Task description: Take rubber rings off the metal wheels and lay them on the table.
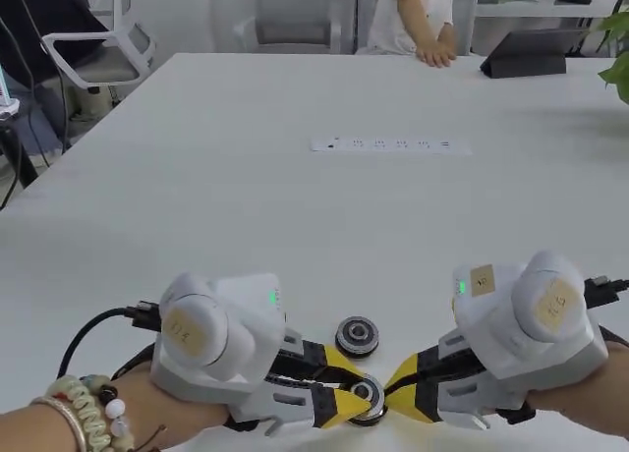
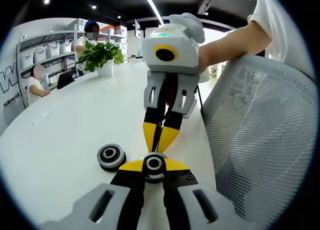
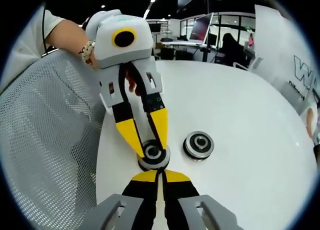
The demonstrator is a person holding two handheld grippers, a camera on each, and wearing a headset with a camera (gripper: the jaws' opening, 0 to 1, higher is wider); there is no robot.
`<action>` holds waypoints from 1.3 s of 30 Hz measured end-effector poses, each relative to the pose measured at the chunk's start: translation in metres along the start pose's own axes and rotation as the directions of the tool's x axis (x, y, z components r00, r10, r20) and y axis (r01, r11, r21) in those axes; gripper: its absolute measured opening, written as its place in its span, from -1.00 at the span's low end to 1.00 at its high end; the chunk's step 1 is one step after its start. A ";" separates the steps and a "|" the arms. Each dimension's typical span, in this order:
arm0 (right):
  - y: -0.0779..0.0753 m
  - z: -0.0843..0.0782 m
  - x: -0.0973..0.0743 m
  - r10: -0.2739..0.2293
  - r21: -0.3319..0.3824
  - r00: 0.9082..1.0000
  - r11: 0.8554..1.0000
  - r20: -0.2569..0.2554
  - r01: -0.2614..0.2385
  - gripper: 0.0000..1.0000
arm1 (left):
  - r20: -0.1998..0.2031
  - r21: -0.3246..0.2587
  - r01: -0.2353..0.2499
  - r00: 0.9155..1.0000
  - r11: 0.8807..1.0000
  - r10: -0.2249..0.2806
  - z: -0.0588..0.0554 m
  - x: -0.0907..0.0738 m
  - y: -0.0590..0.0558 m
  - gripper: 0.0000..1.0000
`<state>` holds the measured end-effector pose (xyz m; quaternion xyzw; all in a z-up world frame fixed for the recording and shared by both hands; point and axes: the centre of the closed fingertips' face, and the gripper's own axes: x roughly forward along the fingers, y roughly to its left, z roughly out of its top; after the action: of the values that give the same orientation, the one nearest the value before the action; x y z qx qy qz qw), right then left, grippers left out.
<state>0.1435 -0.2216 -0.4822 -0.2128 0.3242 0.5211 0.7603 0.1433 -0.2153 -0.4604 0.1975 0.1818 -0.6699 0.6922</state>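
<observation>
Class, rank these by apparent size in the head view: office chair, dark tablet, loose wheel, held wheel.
1. office chair
2. dark tablet
3. loose wheel and held wheel: they look alike, and the jaws cover part of the held one, so I leave them unranked.

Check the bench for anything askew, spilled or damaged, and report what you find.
Nothing stands out. One wheel lies flat on the table, black ring on. The second wheel sits near the table's edge, gripped by the left tool, with the right tool shut against its rim. No spills or breakage show.
</observation>
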 end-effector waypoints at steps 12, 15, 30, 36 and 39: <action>-0.005 -0.002 0.000 -0.010 0.226 1.000 0.974 0.028 0.004 -1.00 | 0.001 0.000 -0.004 1.000 1.000 0.004 0.000 0.000 0.002 -0.85; -0.006 -0.003 -0.001 -0.001 0.362 1.000 0.932 0.028 -0.009 -1.00 | 0.000 0.001 -0.005 1.000 1.000 0.005 0.000 0.001 0.002 -0.85; -0.008 0.010 -0.010 0.044 0.620 0.990 0.776 0.134 -0.118 -1.00 | 0.000 0.012 -0.003 1.000 1.000 0.003 0.000 0.001 0.002 -0.85; -0.005 0.012 -0.010 0.046 0.631 0.990 0.767 0.134 -0.121 -1.00 | -0.015 0.025 -0.010 1.000 1.000 0.011 0.000 0.002 0.003 -0.85; -0.003 0.014 -0.010 0.048 0.625 0.989 0.771 0.137 -0.124 -1.00 | -0.016 0.025 -0.009 1.000 1.000 0.010 0.000 0.002 0.003 -0.85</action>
<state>0.1480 -0.2205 -0.4652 0.0994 0.4458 0.4277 0.7800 0.1461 -0.2166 -0.4612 0.2124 0.1781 -0.6672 0.6914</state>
